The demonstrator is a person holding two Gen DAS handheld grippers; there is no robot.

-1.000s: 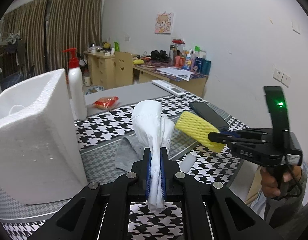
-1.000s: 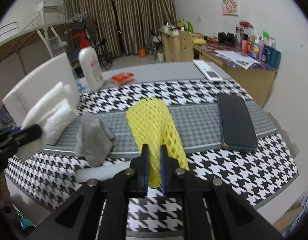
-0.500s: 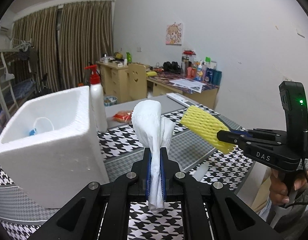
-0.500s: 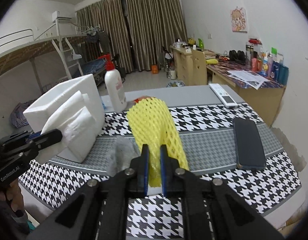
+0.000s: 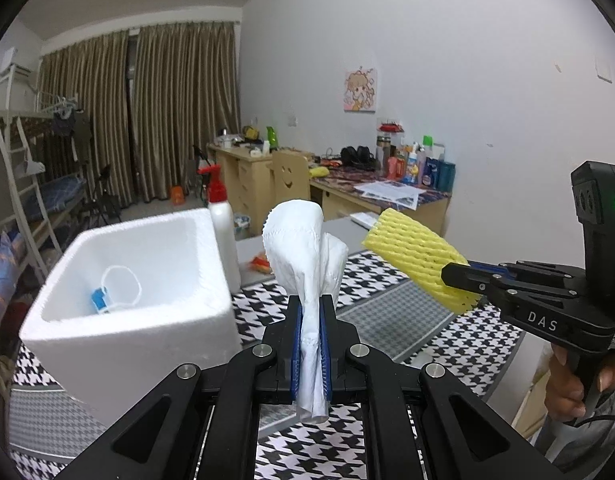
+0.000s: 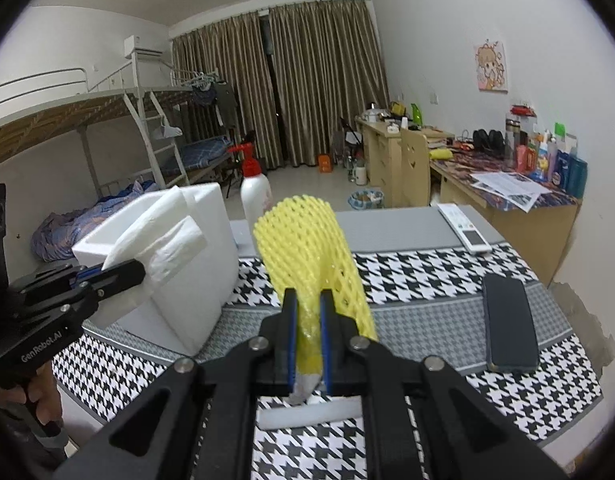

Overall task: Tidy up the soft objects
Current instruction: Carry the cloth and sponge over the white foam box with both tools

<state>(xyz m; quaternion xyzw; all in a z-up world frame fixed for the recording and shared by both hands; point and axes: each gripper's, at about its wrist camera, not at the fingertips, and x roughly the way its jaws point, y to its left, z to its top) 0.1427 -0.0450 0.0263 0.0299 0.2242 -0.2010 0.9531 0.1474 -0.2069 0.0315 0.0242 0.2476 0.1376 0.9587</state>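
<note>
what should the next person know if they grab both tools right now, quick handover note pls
Left tool: shut on a white folded cloth, held up in the air beside the white foam box.
Right tool: shut on a yellow foam net sleeve, also lifted clear of the houndstooth table.
Box: stands on the table's left side, open top; inside it something small, blue and white, with a white loop.
Done: both soft pieces picked up.
Left: probably drop both into the box. A pale strip lies on the table under the right tool; whether it is soft I cannot tell.

Right gripper clamping yellow foam net; left gripper pinching white cloth
</note>
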